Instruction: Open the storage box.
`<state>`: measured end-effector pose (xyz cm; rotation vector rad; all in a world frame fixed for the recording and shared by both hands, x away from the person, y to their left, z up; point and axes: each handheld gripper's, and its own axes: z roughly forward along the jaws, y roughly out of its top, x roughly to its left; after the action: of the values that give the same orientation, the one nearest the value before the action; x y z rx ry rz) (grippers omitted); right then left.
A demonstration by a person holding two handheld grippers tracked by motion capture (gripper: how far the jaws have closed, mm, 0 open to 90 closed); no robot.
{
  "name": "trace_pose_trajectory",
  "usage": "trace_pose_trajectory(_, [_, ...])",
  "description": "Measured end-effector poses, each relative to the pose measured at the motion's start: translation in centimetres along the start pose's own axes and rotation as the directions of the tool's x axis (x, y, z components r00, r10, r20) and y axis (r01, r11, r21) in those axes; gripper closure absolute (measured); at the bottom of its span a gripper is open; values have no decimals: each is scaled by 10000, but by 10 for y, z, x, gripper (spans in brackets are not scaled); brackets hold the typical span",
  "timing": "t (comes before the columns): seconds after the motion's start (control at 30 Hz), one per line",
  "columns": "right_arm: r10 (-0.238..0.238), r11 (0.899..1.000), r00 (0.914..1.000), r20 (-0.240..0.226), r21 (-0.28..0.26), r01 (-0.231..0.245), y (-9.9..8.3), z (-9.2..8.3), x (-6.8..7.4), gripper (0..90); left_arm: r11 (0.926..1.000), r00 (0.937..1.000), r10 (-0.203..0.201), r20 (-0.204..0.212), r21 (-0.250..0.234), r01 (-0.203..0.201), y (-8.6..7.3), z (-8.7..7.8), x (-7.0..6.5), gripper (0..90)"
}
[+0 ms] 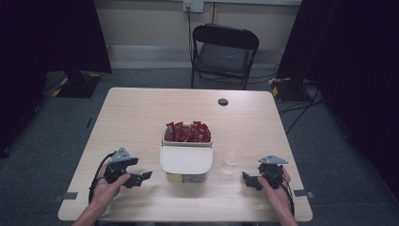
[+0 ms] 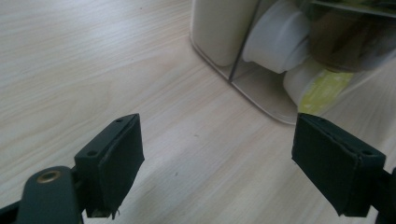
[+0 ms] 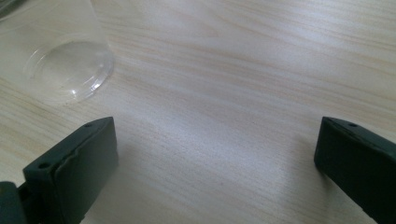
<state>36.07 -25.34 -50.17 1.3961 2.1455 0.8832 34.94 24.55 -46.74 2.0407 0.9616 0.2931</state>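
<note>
A cream organiser box (image 1: pixel 186 162) sits mid-table, with red sachets (image 1: pixel 187 132) standing in its rear compartment and a white lid over its front part. A clear plastic cup (image 1: pixel 231 160) stands upright just right of the box. My left gripper (image 1: pixel 137 172) rests on the table left of the box, jaws wide open and empty. In the left gripper view the box's see-through wall (image 2: pixel 261 88) shows small white tubs (image 2: pixel 279 37) inside. My right gripper (image 1: pixel 250 181) lies right of the cup, open and empty. The cup's base (image 3: pixel 65 65) appears at the upper left of the right gripper view.
The light wooden table (image 1: pixel 141 117) has a dark round hole (image 1: pixel 223 101) near its far edge. A black folding chair (image 1: pixel 222 52) stands behind the table. Dark stands and cables lie on the grey floor at both sides.
</note>
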Motion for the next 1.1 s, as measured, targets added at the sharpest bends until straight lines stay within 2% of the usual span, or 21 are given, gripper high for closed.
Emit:
trace_pose_trajectory(0.07, [-2, 10000, 10000, 0, -2, 2, 0, 0, 0, 0, 9999, 9999, -4, 107, -103, 5, 2, 0, -5, 162])
trace_pose_trajectory(0.13, [1, 10000, 10000, 0, -1, -1, 0, 0, 0, 0, 9995, 9993, 294, 209, -155, -291, 5, 2, -12, 162])
trace_pose_trajectory(0.23, [-1, 10000, 10000, -1, -1, 1, 0, 0, 0, 0, 9990, 9987, 438, 248, -119, -435, 6, 5, -16, 163])
trace_pose_trajectory(0.43, [-8, 10000, 10000, -6, -3, 8, 0, 0, 0, 0, 9987, 9978, 439, 492, -267, -426, 14, 10, -24, 162])
trace_pose_trajectory(0.57, [-7, 10000, 10000, -7, -2, 7, 0, 0, 0, 0, 9970, 9958, 737, 537, -267, -723, 19, 14, -32, 162])
trace_pose_trajectory(0.6, [-9, 10000, 10000, -19, 3, 9, 0, 0, 0, 0, 9955, 9941, 915, 576, -289, -900, 21, 14, -34, 162])
trace_pose_trajectory(0.73, [-10, 10000, 10000, -6, -2, 10, 0, 0, 0, 0, 9947, 9937, 959, 585, -430, -935, 25, 14, -37, 162])
trace_pose_trajectory(0.8, [-11, 10000, 10000, -15, 4, 11, 0, 0, 0, 0, 9958, 9948, 786, 652, -525, -753, 26, 14, -38, 162])
trace_pose_trajectory(0.9, [-8, 10000, 10000, -5, -1, 8, 0, 0, 0, 0, 9950, 9937, 878, 703, -537, -841, 28, 14, -37, 157])
trace_pose_trajectory(0.93, [-10, 10000, 10000, -16, 4, 10, 0, 0, 0, 0, 9956, 9941, 784, 756, -571, -742, 28, 14, -38, 157])
trace_pose_trajectory(0.97, [-9, 10000, 10000, -6, 0, 9, 0, 0, 0, 0, 9947, 9934, 895, 717, -566, -856, 29, 13, -39, 158])
trace_pose_trajectory(1.03, [-11, 10000, 10000, -15, 2, 11, 0, 0, 0, 0, 9958, 9925, 640, 1043, -712, -567, 31, 11, -40, 160])
trace_pose_trajectory(1.07, [-9, 10000, 10000, -7, 1, 9, 0, 0, 0, 0, 9955, 9920, 654, 1079, -752, -574, 32, 10, -40, 160])
trace_pose_trajectory(1.1, [-10, 10000, 10000, -4, -1, 10, 0, 0, 0, 0, 9943, 9921, 825, 944, -745, -756, 33, 10, -41, 159])
